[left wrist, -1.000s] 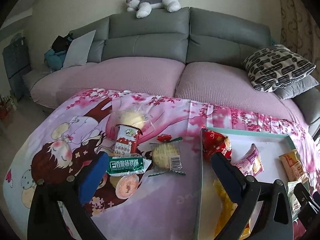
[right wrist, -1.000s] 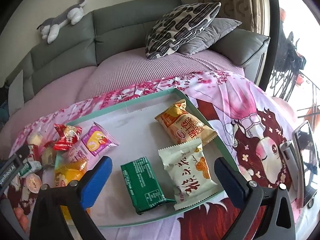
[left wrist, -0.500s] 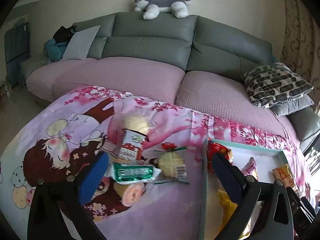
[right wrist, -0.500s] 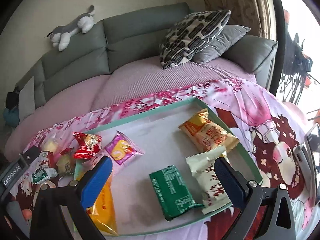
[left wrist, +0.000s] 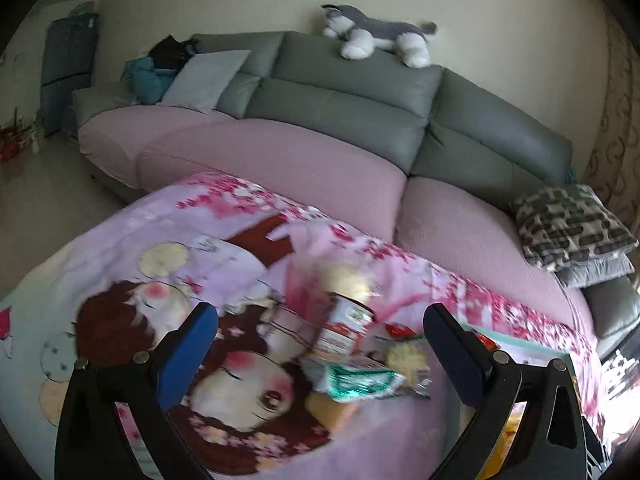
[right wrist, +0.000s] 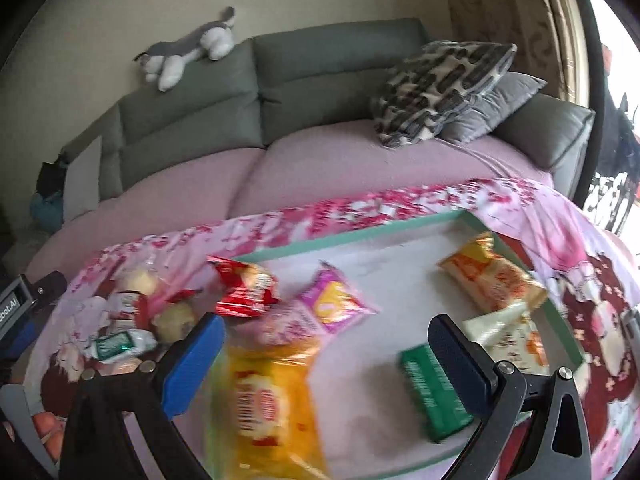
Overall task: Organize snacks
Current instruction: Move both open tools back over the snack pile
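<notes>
- Behind the table stood a grey sofa (left wrist: pixel 360 96) with pink seat covers and a plush dog (left wrist: pixel 376 38) on its backrest.
- A pink cartoon cloth (left wrist: pixel 168 240) covered the table.
- The left gripper (left wrist: pixel 320 348) hung open and empty above a loose snack pile (left wrist: pixel 352 344) on the cloth.
- The right gripper (right wrist: pixel 326 350) gaped, holding nothing, over the teal-rimmed tray (right wrist: pixel 340 238).
- In the tray lay a yellow packet (right wrist: pixel 268 404), red packet (right wrist: pixel 244 288), pink packet (right wrist: pixel 336 300), green packet (right wrist: pixel 432 392), orange packet (right wrist: pixel 492 280) and white packet (right wrist: pixel 512 336).

A pink cartoon-print cloth (right wrist: pixel 560 216) is covering the surface. A teal-rimmed tray (right wrist: pixel 360 236) is lying on it, and beside the tray's left edge a loose cluster of snacks (left wrist: pixel 352 344) is resting directly on the cloth.
</notes>
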`<state>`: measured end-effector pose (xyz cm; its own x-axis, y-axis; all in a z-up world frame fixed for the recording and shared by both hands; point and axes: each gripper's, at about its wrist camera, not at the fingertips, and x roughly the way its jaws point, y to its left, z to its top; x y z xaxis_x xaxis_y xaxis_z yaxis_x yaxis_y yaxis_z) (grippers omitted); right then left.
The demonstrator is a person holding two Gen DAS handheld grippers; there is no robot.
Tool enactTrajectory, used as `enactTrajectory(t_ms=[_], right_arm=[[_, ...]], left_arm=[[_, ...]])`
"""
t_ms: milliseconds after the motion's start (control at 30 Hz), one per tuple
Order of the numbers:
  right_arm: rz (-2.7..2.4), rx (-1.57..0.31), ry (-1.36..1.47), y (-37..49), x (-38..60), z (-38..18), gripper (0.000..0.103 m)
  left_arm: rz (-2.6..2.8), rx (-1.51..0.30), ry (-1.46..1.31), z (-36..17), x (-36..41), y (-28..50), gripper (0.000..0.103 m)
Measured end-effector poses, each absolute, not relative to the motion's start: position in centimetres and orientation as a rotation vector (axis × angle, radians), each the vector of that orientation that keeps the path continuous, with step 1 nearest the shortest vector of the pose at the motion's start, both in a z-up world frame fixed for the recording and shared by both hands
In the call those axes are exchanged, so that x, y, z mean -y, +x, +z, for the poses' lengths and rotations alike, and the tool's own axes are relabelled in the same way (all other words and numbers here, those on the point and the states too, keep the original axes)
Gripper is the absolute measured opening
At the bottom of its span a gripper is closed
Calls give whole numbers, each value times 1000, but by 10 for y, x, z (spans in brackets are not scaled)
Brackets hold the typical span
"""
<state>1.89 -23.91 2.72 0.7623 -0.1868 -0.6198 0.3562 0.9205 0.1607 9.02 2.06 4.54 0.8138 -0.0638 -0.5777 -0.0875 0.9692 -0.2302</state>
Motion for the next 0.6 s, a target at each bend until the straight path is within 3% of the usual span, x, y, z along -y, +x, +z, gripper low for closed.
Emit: enactTrajectory(t_ms=[333, 600], right_arm=[[-116, -635, 257, 46, 170, 24, 103], [-28, -697, 215, 58, 131, 12, 103]], left_arm=[[136, -635, -262, 49, -90, 92, 102], [146, -701, -240, 35, -104, 99, 102]])
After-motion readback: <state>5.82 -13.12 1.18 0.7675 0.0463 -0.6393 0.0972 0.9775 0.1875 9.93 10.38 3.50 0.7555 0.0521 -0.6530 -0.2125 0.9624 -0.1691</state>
